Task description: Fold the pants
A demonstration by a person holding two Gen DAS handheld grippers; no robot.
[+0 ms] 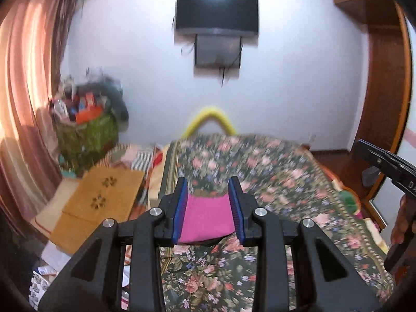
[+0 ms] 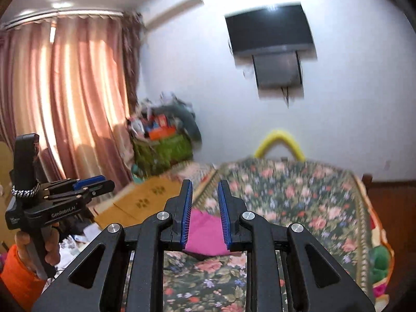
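Observation:
The pink pants [image 1: 206,217] lie folded into a small flat rectangle on the floral bedspread [image 1: 273,176]. They also show in the right wrist view [image 2: 205,234]. My left gripper [image 1: 208,184] is open and empty, held above the bed with the pants seen between its blue pads. My right gripper [image 2: 205,187] is open and empty too, raised above the bed over the pants. The left gripper shows from the side in the right wrist view [image 2: 98,184]. Part of the right gripper's body shows at the right edge of the left wrist view [image 1: 384,163].
Flattened cardboard [image 1: 101,200] lies left of the bed. A green bin heaped with clutter [image 1: 85,127] stands by the pink curtains [image 2: 65,98]. A TV [image 1: 217,13] hangs on the far wall. A yellow curved tube [image 1: 210,119] sits at the bed's far end. A wooden frame [image 1: 384,91] stands at the right.

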